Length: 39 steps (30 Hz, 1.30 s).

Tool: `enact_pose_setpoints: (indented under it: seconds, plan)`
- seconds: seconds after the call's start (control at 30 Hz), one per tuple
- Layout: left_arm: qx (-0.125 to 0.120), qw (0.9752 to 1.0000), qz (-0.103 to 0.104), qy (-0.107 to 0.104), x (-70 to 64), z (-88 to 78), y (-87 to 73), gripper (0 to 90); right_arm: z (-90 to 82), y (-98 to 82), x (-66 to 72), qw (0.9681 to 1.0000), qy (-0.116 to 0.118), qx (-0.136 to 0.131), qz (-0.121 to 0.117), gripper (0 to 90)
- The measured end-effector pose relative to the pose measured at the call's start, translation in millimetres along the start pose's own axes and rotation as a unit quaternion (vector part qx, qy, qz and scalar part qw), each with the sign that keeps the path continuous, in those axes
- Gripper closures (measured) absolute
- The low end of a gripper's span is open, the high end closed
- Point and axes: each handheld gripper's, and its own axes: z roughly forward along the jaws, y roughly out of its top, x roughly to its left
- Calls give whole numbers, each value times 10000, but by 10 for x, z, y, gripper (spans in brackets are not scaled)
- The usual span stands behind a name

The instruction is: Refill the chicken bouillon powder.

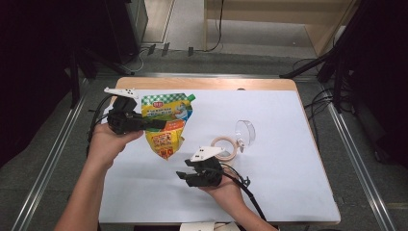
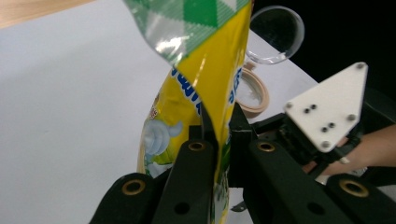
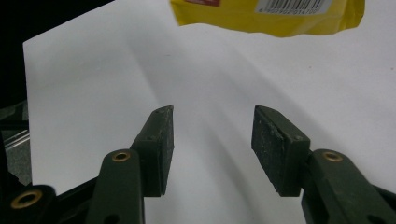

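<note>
Left tool (image 2: 217,126) clamped on pouch (image 2: 205,74)

Left hand-held gripper (image 1: 156,124) clamped shut, right hand-held gripper (image 1: 184,168) with jaws apart.

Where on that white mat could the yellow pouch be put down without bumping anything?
Bare mat lies right of the clear cup, and along the near left edge below the pouch. It is crowded around the tape roll by the right tongs.

The pouch (image 1: 166,126) hangs over the surface (image 1: 288,183) toward its left edge; the tape roll (image 1: 224,147) lies mid-surface, the clear dish (image 1: 245,131) just behind it.
</note>
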Motion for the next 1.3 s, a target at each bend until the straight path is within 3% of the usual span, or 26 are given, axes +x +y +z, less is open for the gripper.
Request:
enact_pose_setpoints:
  seconds: [0.33, 0.4, 0.5, 0.63, 0.7, 0.8, 1.03, 1.13, 1.2, 1.23, 1.3]
  plan:
    - [161, 9996, 207, -132, -240, 31, 1, 900, 88, -23, -55, 9998, -167, -14, 114, 479]
    - [185, 9994, 239, -148, -281, 35, 5, 900, 89, -20, -63, 9997, -205, -55, 138, 505]
    - [229, 9991, 286, -210, -375, 26, 7, 900, 80, -15, -55, 9995, -283, -131, 100, 636]
    - [258, 9988, 308, -281, -430, 16, -5, 900, 78, -18, -63, 9989, -388, -211, 175, 638]
    - [285, 9985, 287, -371, -447, 14, -16, 900, 44, -23, -88, 9972, -535, -439, 281, 644]
    - [271, 9981, 258, -488, -463, 20, -23, 900, 37, -23, -103, 9969, -557, -469, 297, 641]
    - [265, 9974, 106, -658, -473, -16, -11, 900, 44, -52, -88, 9957, -674, -628, 121, 635]
    - [288, 9977, 76, -603, -457, -1, -17, 900, 27, -54, -83, 9955, -600, -731, 35, 635]
    - [230, 9976, -8, -653, -433, 20, -23, 900, 9, -37, -36, 9949, -612, -783, -190, 657]
    - [191, 9977, -46, -645, -425, 34, -17, 900, 2, -40, 19, 9943, -631, -745, -425, 650]
    - [167, 9979, -78, -617, -432, 52, -11, 897, 0, -44, 58, 9944, -555, -732, -530, 626]
